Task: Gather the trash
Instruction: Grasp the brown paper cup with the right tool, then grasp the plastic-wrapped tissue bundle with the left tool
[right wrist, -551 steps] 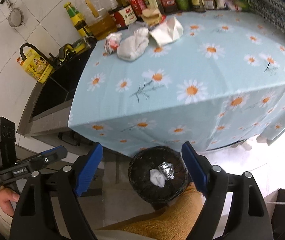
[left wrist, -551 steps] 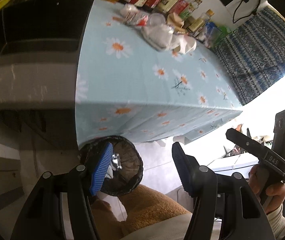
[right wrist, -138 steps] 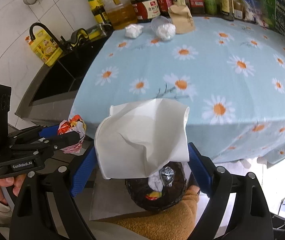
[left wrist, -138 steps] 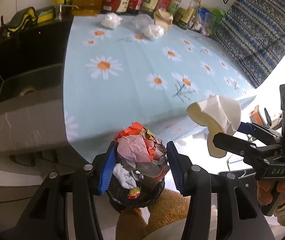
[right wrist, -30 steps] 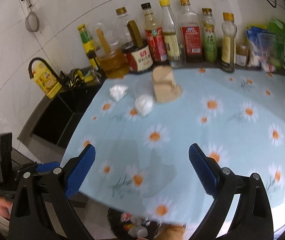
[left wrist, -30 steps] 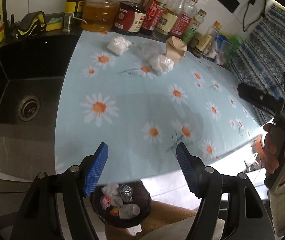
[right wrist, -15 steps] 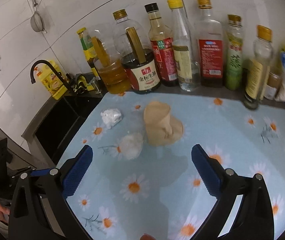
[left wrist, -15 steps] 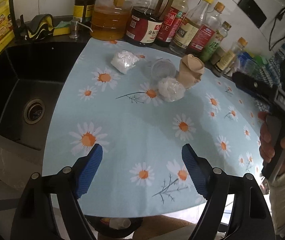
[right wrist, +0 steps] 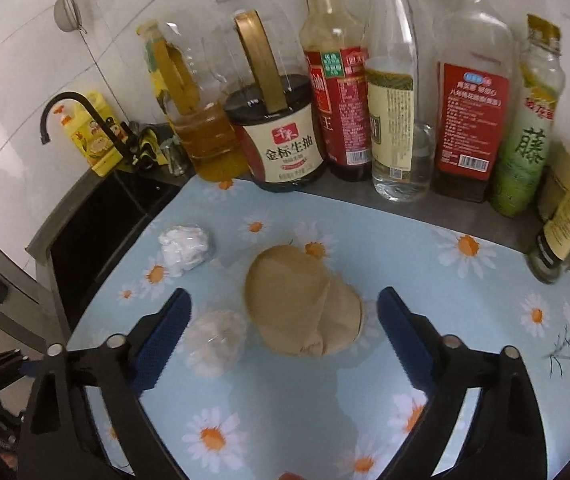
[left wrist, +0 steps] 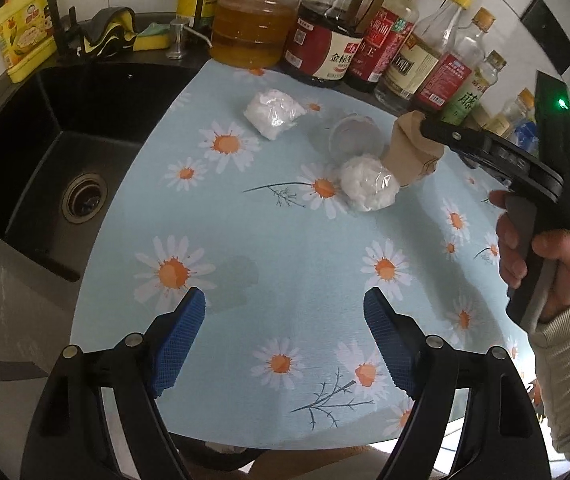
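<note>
A crushed brown paper cup [right wrist: 301,308] lies on the daisy tablecloth [right wrist: 465,320], near the bottles. My right gripper [right wrist: 284,300] reaches down around it; its jaws are closing, one blue pad on each side, and neither pad touches the cup. A white wad in clear plastic [right wrist: 215,336] lies just left of the cup, by the left pad. In the left wrist view a clear plastic cup [left wrist: 355,140] lies on its side behind that wad [left wrist: 369,188]. A second white wad [left wrist: 273,114] lies farther left. My left gripper [left wrist: 285,332] hangs open and holds nothing above bare cloth near the table's front edge.
Several sauce and oil bottles [right wrist: 393,92] line the back edge right behind the cup. A black sink [left wrist: 57,152] drops off to the left of the cloth. A hand [left wrist: 537,256] holds the right gripper's handle at the right. A dark bin rim [left wrist: 221,456] shows below the table's front edge.
Both grippers moved forward from above the bin to over the table. The right one advanced furthest and now straddles the brown cup, its jaws slightly narrower. The left jaws widened a little.
</note>
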The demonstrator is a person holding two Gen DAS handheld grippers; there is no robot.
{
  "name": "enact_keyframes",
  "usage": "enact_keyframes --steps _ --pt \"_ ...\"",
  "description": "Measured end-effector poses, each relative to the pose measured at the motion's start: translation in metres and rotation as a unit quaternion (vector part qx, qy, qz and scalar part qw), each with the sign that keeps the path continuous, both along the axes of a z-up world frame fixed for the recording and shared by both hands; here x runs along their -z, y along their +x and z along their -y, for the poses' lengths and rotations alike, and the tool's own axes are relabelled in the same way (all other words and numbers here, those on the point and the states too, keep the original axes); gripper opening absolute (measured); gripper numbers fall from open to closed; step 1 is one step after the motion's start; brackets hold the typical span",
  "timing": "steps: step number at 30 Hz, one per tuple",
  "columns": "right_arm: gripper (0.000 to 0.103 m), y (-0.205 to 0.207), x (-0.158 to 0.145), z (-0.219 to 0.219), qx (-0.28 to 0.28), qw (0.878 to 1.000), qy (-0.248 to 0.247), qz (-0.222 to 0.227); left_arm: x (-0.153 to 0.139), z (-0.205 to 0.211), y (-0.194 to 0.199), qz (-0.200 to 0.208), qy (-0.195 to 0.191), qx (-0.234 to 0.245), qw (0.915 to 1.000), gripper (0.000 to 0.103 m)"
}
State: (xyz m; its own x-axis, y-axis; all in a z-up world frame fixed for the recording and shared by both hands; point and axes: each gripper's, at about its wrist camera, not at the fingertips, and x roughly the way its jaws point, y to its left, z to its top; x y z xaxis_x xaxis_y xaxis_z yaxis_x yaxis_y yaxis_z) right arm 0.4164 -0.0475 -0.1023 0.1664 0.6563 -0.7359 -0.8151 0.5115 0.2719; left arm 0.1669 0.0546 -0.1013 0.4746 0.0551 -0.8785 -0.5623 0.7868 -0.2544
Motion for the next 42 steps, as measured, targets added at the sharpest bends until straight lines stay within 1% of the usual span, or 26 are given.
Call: enact_keyframes --steps 2,5,6,7,8,9,11,12,13,15,21,28,30,34,36,42 --pt "0.085 0.005 0.005 -0.004 -0.003 1.000 -0.004 -0.005 0.001 0.001 0.002 -0.004 -0.002 -0.003 1.0000 0.079" --pt "0.084 0.007 0.010 -0.007 -0.013 1.000 -0.005 -0.009 0.002 0.003 0.007 -0.010 -0.002 -0.002 0.9999 0.079" --pt "0.081 0.008 0.013 -0.009 -0.018 1.000 -0.006 -0.012 0.003 0.003 0.009 -0.011 -0.002 -0.001 0.9999 0.079" --pt "0.075 0.009 0.014 -0.010 -0.020 1.000 -0.008 -0.014 0.003 0.003 0.011 -0.012 -0.001 -0.001 0.9999 0.079" --pt "0.065 0.010 0.017 -0.013 -0.024 0.999 -0.014 -0.016 0.004 0.003 0.014 -0.013 -0.002 -0.001 0.9999 0.079" --pt "0.061 0.010 0.018 -0.014 -0.025 0.999 -0.017 -0.016 0.005 0.004 0.016 -0.014 -0.003 -0.001 0.9999 0.079" --pt "0.059 0.010 0.020 -0.015 -0.028 0.999 -0.018 -0.016 0.005 0.006 0.021 -0.014 -0.006 0.002 0.9999 0.079" --pt "0.050 0.010 0.021 -0.015 -0.031 0.999 -0.021 -0.015 0.005 0.008 0.024 -0.014 -0.006 0.006 0.9999 0.079" --pt "0.047 0.010 0.022 -0.015 -0.033 0.999 -0.024 -0.015 0.004 0.010 0.026 -0.016 -0.005 0.009 0.9998 0.079" --pt "0.045 0.010 0.020 -0.013 -0.033 0.999 -0.021 -0.017 0.005 0.014 0.033 -0.019 -0.005 0.018 0.9996 0.079" --pt "0.045 0.009 0.007 0.004 -0.036 0.999 0.001 -0.025 0.006 0.019 0.049 -0.023 -0.001 0.031 0.9992 0.079" --pt "0.045 0.010 -0.015 0.044 -0.018 0.999 0.028 -0.024 0.005 0.022 0.081 -0.019 0.011 0.055 0.9982 0.079" --pt "0.045 0.011 -0.016 0.057 -0.012 0.999 0.033 -0.028 0.003 0.023 0.091 -0.012 0.016 0.061 0.9979 0.079" --pt "0.045 0.012 -0.016 0.088 0.006 0.999 0.038 -0.035 0.001 0.023 0.111 -0.013 0.025 0.077 0.9966 0.079" --pt "0.045 0.012 -0.015 0.102 0.016 0.999 0.039 -0.034 0.002 0.021 0.121 -0.014 0.034 0.077 0.9963 0.079" --pt "0.045 0.012 -0.013 0.137 0.048 0.997 0.044 -0.042 0.015 0.014 0.146 -0.022 0.030 0.084 0.9958 0.079"
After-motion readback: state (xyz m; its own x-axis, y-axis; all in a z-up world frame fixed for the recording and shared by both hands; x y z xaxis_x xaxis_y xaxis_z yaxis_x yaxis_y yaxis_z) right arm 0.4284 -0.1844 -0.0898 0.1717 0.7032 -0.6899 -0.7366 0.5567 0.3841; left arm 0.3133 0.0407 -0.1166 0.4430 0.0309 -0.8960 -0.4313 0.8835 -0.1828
